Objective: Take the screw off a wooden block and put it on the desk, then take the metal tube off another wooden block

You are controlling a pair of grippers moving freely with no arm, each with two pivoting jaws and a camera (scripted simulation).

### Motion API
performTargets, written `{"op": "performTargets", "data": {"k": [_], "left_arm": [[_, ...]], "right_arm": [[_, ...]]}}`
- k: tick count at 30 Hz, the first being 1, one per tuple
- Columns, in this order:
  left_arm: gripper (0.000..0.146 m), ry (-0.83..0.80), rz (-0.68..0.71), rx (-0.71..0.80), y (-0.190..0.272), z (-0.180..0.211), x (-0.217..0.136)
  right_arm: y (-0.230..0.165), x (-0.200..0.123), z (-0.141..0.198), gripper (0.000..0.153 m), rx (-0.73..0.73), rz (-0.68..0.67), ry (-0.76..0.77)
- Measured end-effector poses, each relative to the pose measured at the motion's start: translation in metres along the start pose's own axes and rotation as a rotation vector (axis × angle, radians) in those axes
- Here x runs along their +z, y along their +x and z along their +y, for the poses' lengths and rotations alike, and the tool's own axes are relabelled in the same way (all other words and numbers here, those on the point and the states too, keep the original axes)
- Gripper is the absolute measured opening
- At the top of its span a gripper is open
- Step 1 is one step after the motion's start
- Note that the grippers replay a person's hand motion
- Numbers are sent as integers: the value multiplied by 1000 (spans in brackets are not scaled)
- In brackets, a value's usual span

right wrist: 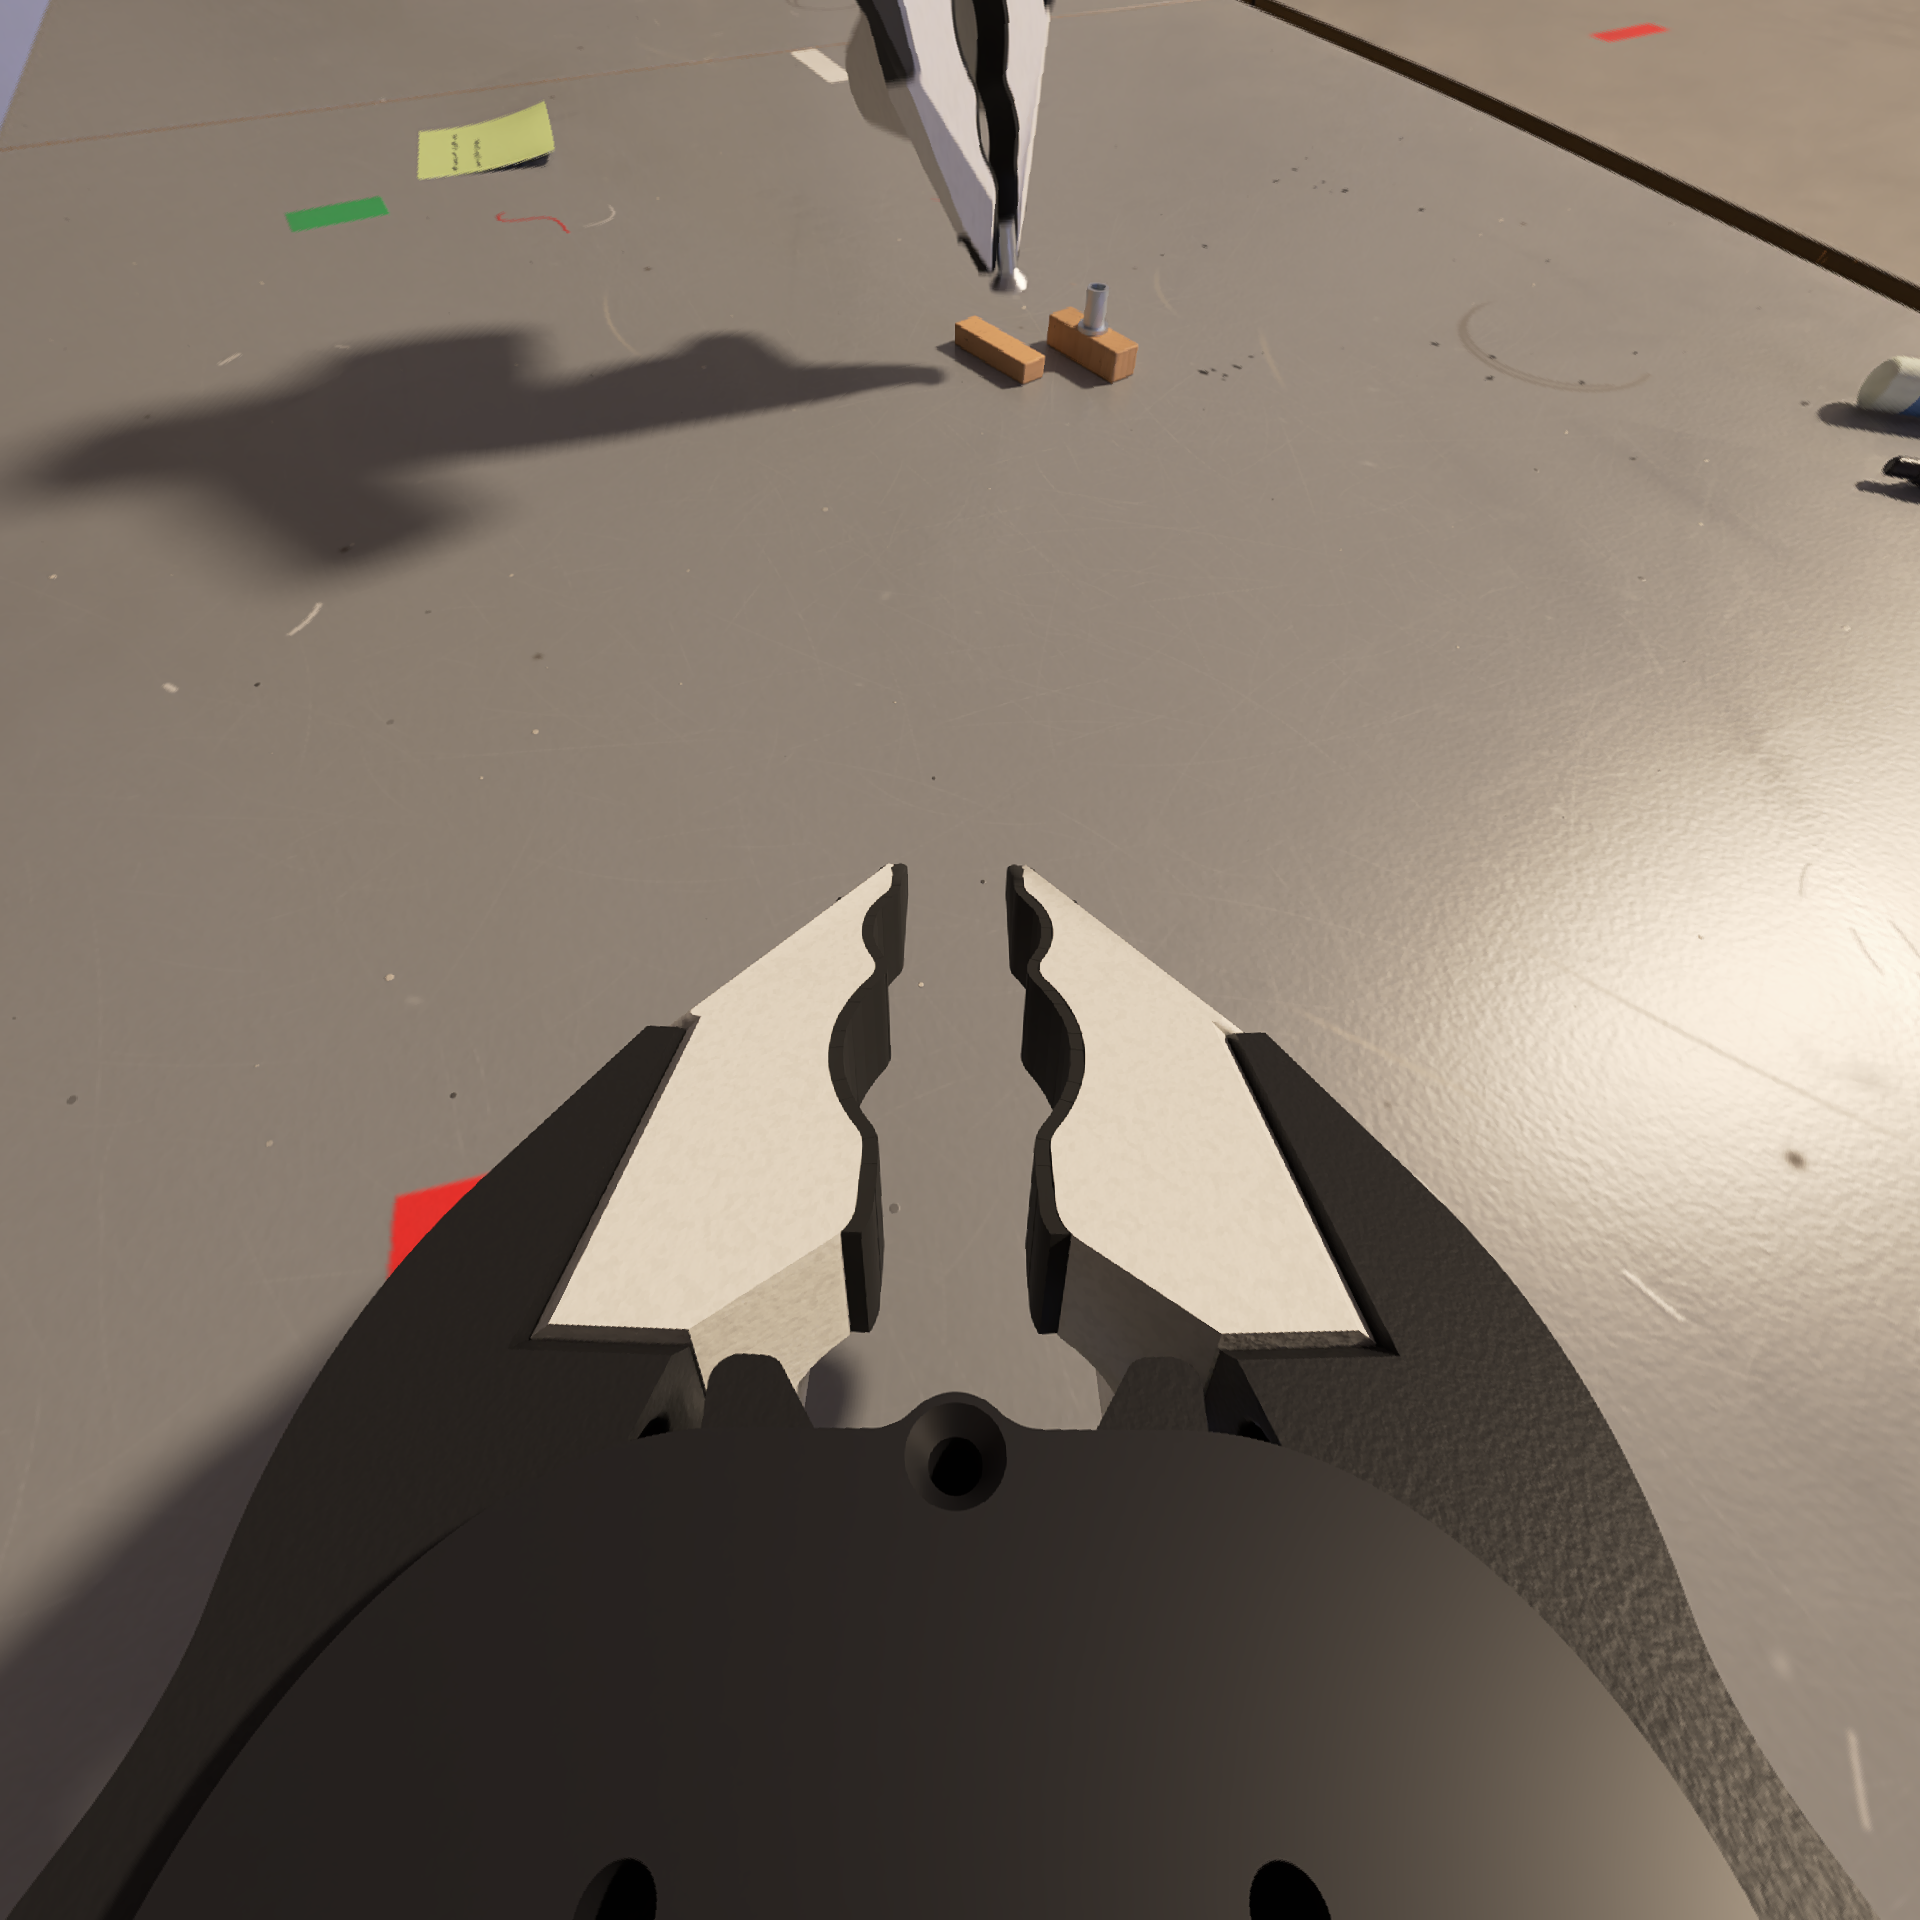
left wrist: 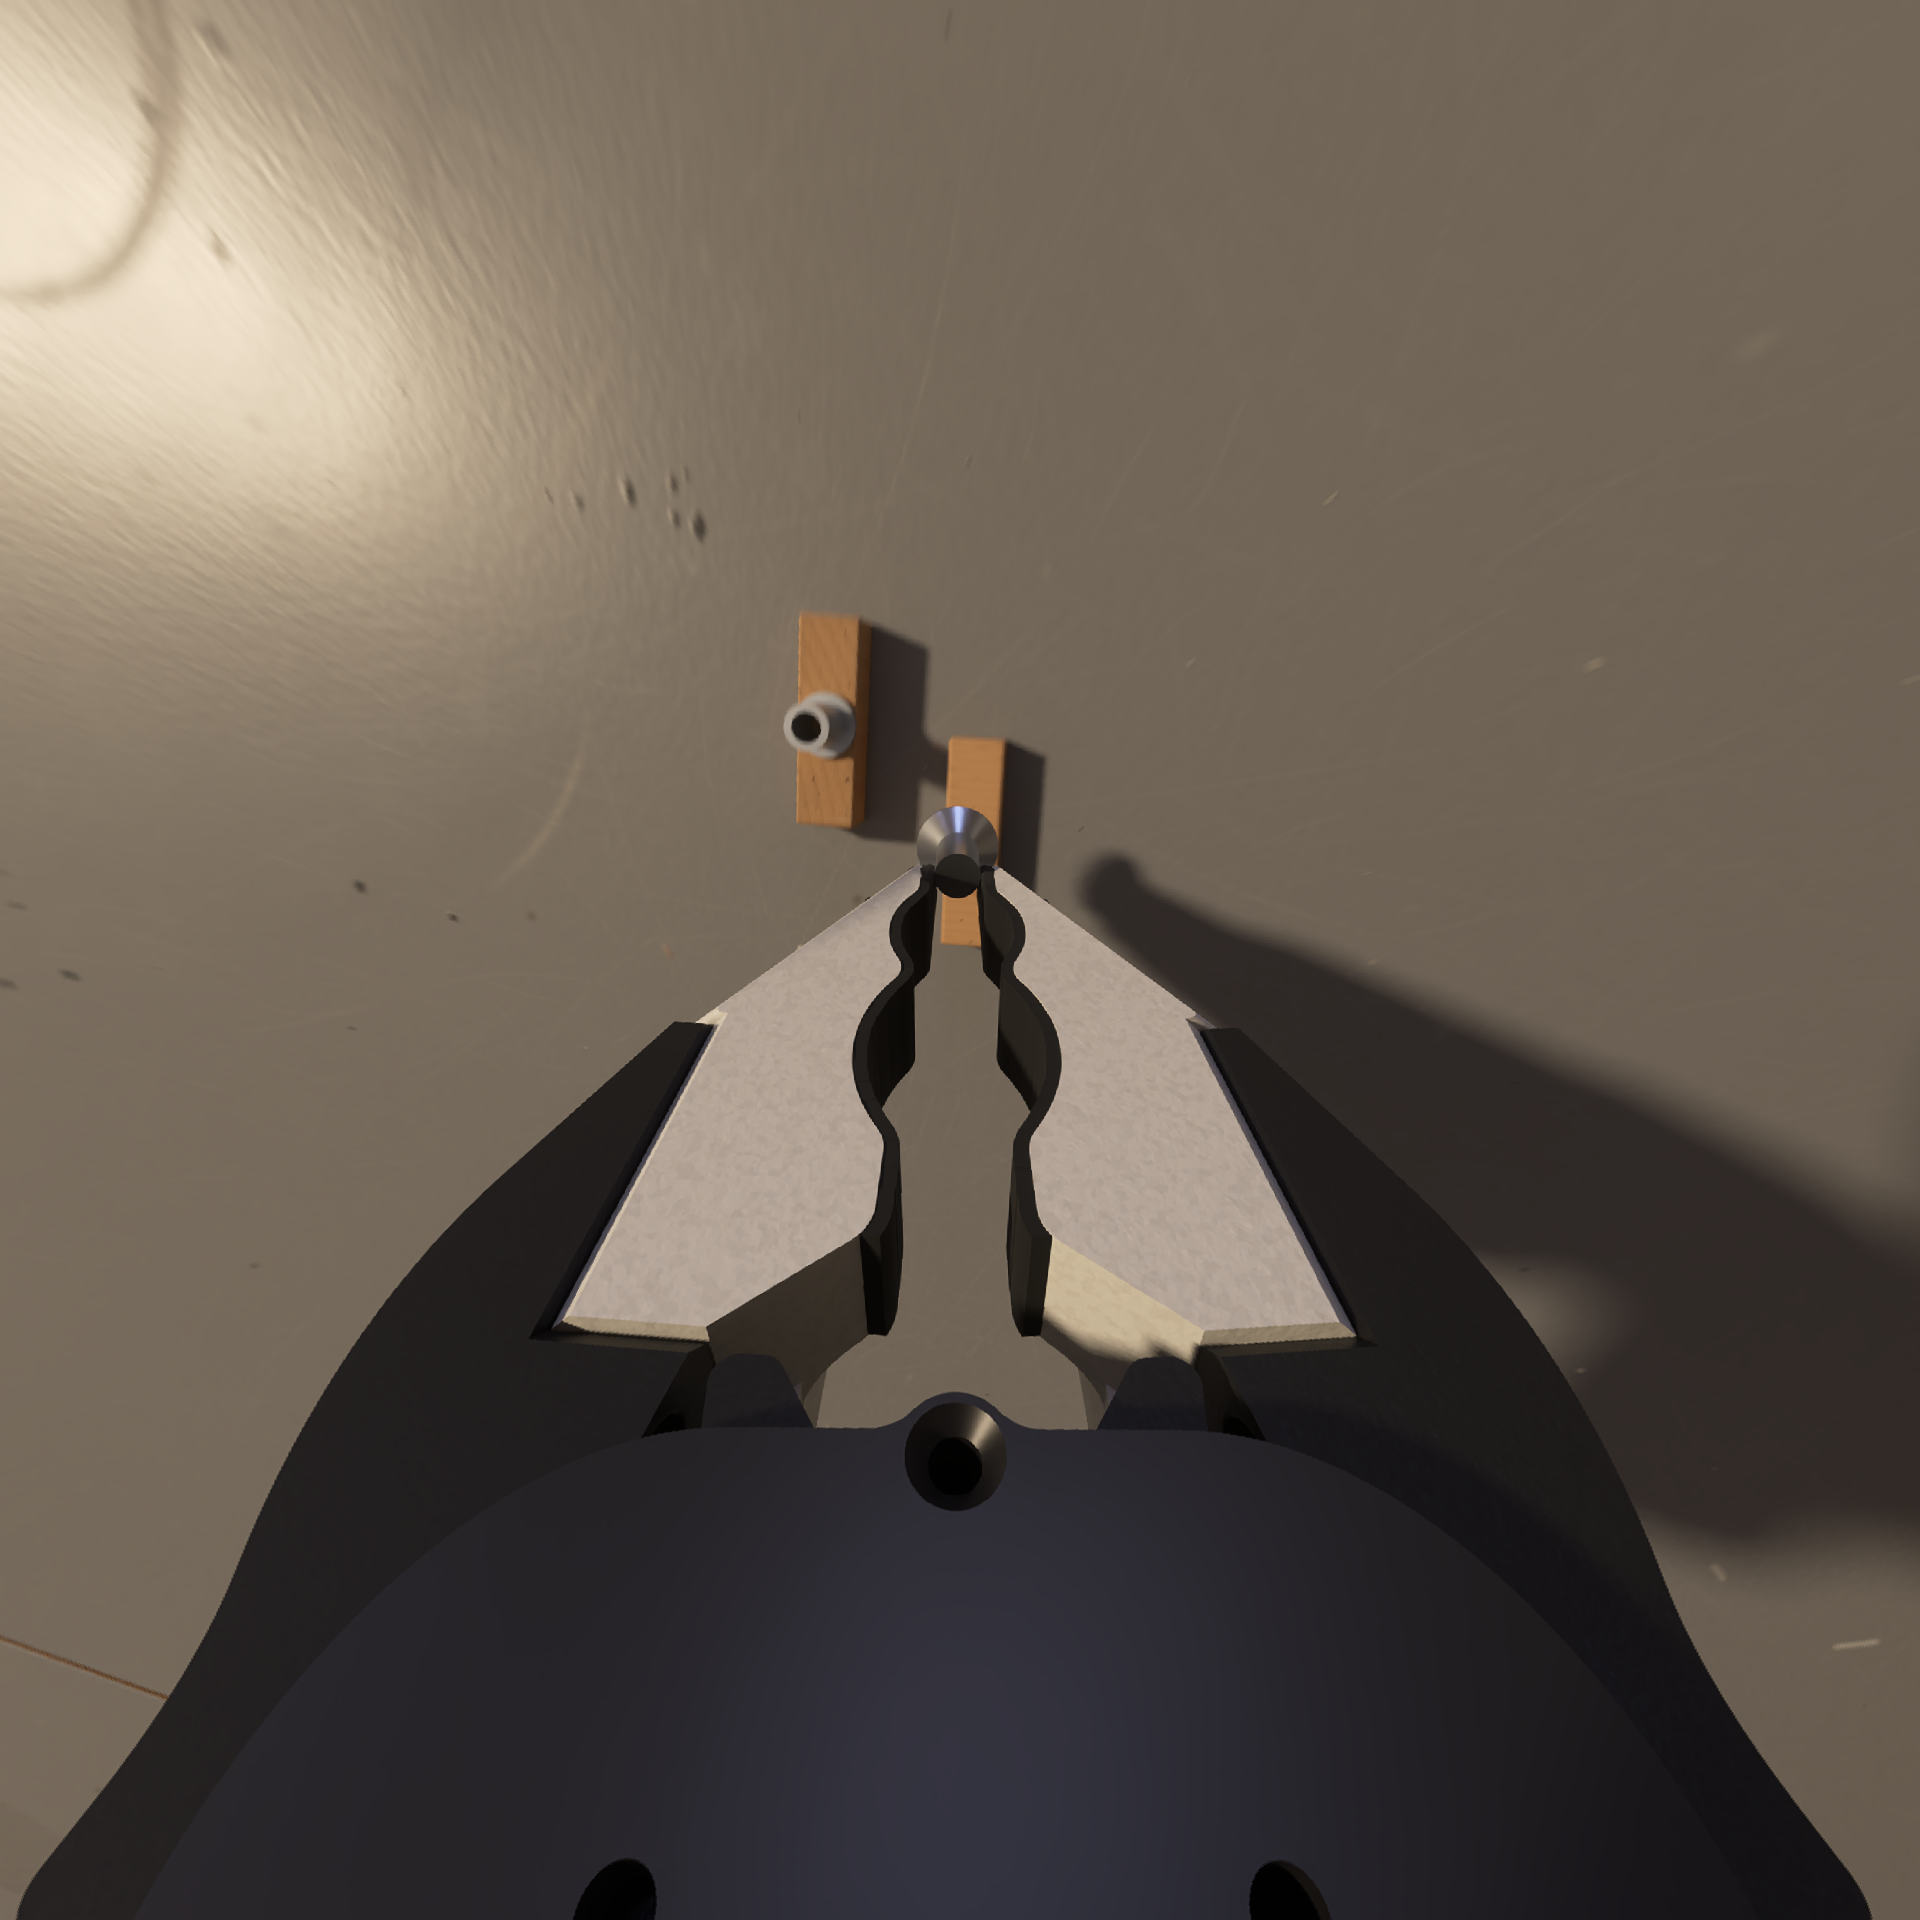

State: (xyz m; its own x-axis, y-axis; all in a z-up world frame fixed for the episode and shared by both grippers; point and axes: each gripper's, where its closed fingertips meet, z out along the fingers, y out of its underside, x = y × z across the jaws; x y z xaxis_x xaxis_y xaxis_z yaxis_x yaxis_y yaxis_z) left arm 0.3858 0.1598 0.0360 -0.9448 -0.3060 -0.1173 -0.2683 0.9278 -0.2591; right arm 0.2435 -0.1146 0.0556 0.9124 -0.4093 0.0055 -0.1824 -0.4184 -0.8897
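Note:
My left gripper (left wrist: pixel 956 878) is shut on the metal screw (left wrist: pixel 956 844) and holds it in the air above a bare wooden block (left wrist: pixel 977 779). The right wrist view shows the same gripper (right wrist: pixel 997 260) pointing down, with the screw (right wrist: pixel 1006 272) hanging clear above that block (right wrist: pixel 1000 351). A second wooden block (left wrist: pixel 831 722) beside it carries the upright metal tube (left wrist: pixel 816 725); the right wrist view also shows this block (right wrist: pixel 1093 348) and the tube (right wrist: pixel 1095 308). My right gripper (right wrist: pixel 956 873) is open and empty, low over the desk, well short of the blocks.
A grey desk (right wrist: pixel 1351 727) lies under everything. A yellow-green note (right wrist: pixel 483 140), a green tape strip (right wrist: pixel 336 213) and a red squiggle (right wrist: pixel 532 220) lie at far left. A white object (right wrist: pixel 1886 387) and a black item (right wrist: pixel 1896 470) sit at the right edge. A red patch (right wrist: pixel 426 1216) lies by my right gripper.

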Motion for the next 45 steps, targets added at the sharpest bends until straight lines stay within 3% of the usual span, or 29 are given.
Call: {"op": "performTargets", "data": {"k": [4, 7, 12, 19, 26, 29, 30, 32, 45], "left_arm": [[8, 170, -32, 74, 28, -39, -41], [8, 286, 30, 163, 72, -71, -55], [8, 285, 102, 285, 131, -103, -41], [8, 277, 286, 290, 181, -133, 5], [8, 137, 240, 311, 186, -139, 41], [9, 117, 246, 303, 186, -139, 41], [24, 113, 250, 300, 187, -139, 41], [33, 109, 250, 302, 187, -137, 41], [41, 204, 262, 256, 182, -122, 15]], "right_arm": [[1, 1, 1, 19, 7, 3, -10], [2, 2, 2, 19, 17, 3, -22], [2, 2, 2, 19, 11, 4, -21], [1, 1, 1, 18, 8, 5, 2], [1, 0, 0, 18, 11, -2, 13], [1, 0, 0, 18, 13, -5, 14], [1, 0, 0, 18, 15, -7, 14], [1, 0, 0, 18, 19, -10, 17], [3, -1, -1, 18, 32, -7, 22]]}}
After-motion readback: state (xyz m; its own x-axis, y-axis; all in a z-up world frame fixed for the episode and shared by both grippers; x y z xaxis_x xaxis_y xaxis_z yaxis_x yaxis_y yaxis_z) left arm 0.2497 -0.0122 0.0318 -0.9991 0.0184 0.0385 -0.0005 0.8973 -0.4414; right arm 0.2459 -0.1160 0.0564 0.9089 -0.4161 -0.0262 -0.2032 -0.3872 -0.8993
